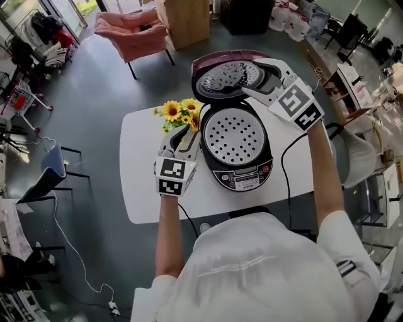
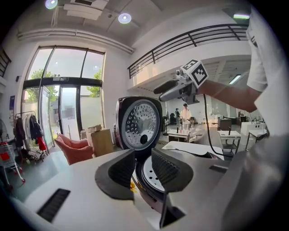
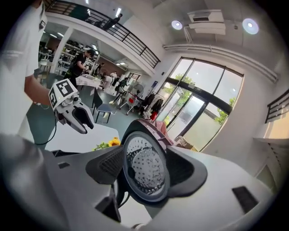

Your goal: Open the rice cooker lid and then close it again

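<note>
A black rice cooker [image 1: 242,175] stands on a white table [image 1: 148,192] with its lid [image 1: 228,78] raised upright; the perforated inner plate [image 1: 234,135] shows in the pot. My right gripper [image 1: 261,80] reaches at the lid from the right, jaws spread wide. In the right gripper view the lid [image 3: 143,162] stands in the gap of my right gripper [image 3: 145,177]; contact cannot be made out. My left gripper [image 1: 182,135] hovers beside the cooker's left flank, open and empty. From the left gripper view, the left gripper [image 2: 143,169] looks toward the lid [image 2: 141,124].
Sunflowers [image 1: 179,113] sit on the table just ahead of the left gripper. A black cable [image 1: 286,166] runs off the cooker's right side. Beyond the table stand a pink armchair [image 1: 135,31] and a wooden box [image 1: 186,19].
</note>
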